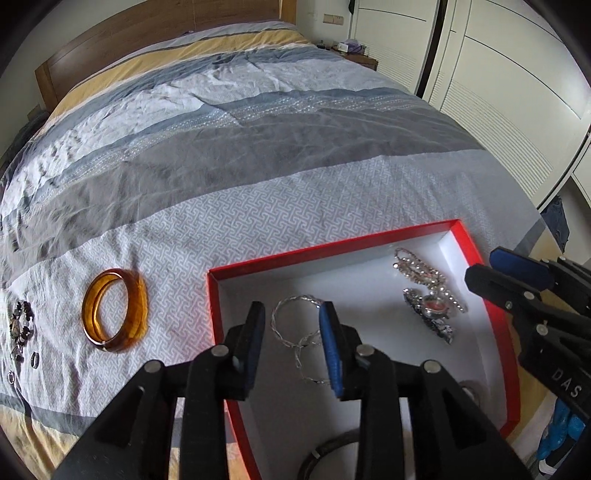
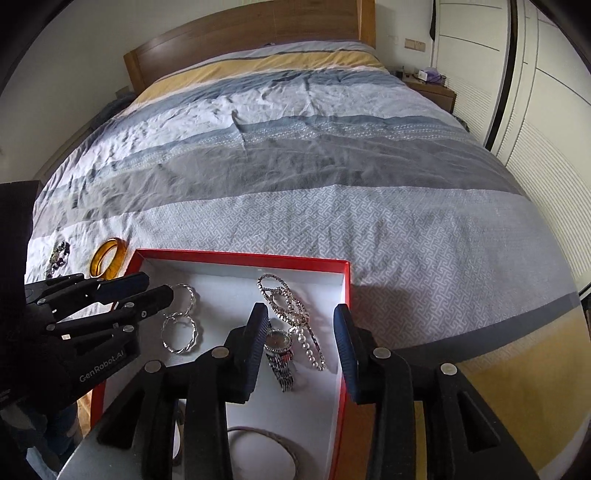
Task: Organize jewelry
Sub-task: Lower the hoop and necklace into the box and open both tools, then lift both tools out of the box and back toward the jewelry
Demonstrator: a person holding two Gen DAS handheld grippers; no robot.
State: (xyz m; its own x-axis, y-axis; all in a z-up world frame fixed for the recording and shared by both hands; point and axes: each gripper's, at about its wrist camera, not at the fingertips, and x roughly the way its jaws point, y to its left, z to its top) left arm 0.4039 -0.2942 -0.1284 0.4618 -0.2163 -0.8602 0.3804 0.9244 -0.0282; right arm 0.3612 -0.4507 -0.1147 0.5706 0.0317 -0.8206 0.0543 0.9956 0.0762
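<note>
A red box [image 1: 332, 248] with a white inside lies on the bedspread. In it are two twisted silver hoops [image 1: 295, 321], a silver watch [image 1: 434, 306] and a beaded chain [image 1: 417, 269]. My left gripper [image 1: 291, 314] hangs open over the hoops, and nothing sits between its pads. In the right wrist view my right gripper [image 2: 301, 314] is open above the watch [image 2: 279, 341] and chain [image 2: 291, 306], gripping nothing. An amber bangle [image 1: 114, 310], a dark beaded piece [image 1: 22, 321] and small rings [image 1: 35, 358] lie on the cover left of the box.
A dull braided bangle [image 2: 266, 435] rests at the box's near end. The striped bedspread [image 1: 258, 147] stretches back to a wooden headboard [image 2: 240, 33]. White wardrobe doors [image 1: 498, 74] and a nightstand [image 2: 432, 88] stand to the right. The bed's near edge runs just behind the box.
</note>
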